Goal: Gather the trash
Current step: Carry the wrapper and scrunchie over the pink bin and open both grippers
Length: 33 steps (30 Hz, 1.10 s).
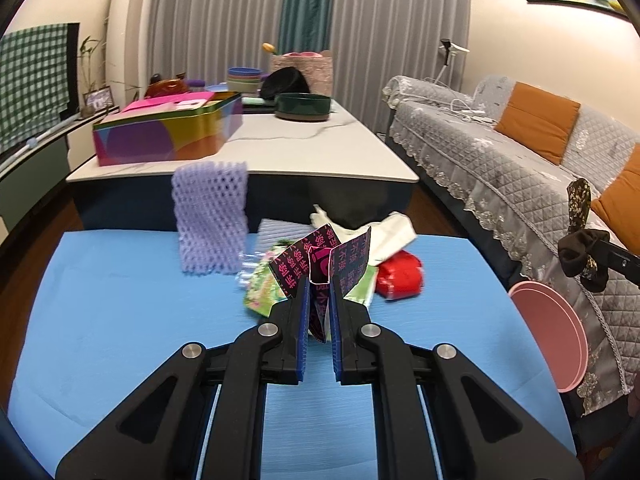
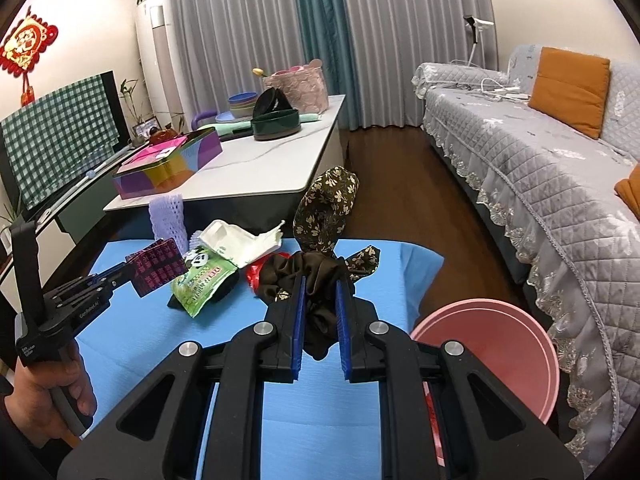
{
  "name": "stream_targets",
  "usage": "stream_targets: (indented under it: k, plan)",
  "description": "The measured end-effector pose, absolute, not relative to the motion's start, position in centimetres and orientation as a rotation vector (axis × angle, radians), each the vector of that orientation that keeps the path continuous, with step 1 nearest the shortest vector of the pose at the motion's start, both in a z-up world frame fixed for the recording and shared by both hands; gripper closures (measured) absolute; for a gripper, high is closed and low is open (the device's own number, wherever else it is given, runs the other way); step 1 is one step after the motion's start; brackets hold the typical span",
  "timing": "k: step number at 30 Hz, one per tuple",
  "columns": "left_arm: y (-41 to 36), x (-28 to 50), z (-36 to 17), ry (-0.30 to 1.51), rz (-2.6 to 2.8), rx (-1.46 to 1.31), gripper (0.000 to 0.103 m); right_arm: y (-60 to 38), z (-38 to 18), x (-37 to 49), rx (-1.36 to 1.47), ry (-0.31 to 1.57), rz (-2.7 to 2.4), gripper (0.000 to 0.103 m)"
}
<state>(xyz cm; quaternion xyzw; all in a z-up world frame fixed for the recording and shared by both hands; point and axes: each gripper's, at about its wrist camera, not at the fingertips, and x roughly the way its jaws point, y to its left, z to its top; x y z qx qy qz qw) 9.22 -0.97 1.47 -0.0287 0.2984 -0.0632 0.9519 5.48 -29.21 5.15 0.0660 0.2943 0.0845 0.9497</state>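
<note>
My left gripper (image 1: 320, 300) pinches black-and-pink printed carton (image 1: 320, 264), lifted clear of blue mat (image 1: 120, 320) so it comes away from pile. My right gripper (image 2: 321, 300) clamps brown floral scrunchie (image 2: 320, 240), bow end standing up at 12 o'clock. Pink bin (image 2: 500, 344) sits at 4 o'clock off mat's edge, mouth tilted toward me — likely drop point. Still on mat: green snack wrapper (image 2: 200, 284), white torn carton (image 2: 236, 244), red wrapper (image 1: 400, 276), purple foam net (image 1: 212, 216) at 10 o'clock.
</note>
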Motion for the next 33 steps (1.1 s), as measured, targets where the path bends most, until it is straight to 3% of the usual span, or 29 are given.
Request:
stream_targets:
  k: [33]
  plan:
    - [-11.9,10.2,1.6,0.612,-0.31,-0.031,0.094,-38.1,4.9,3.6,0.16,0.575,-0.006,0.088]
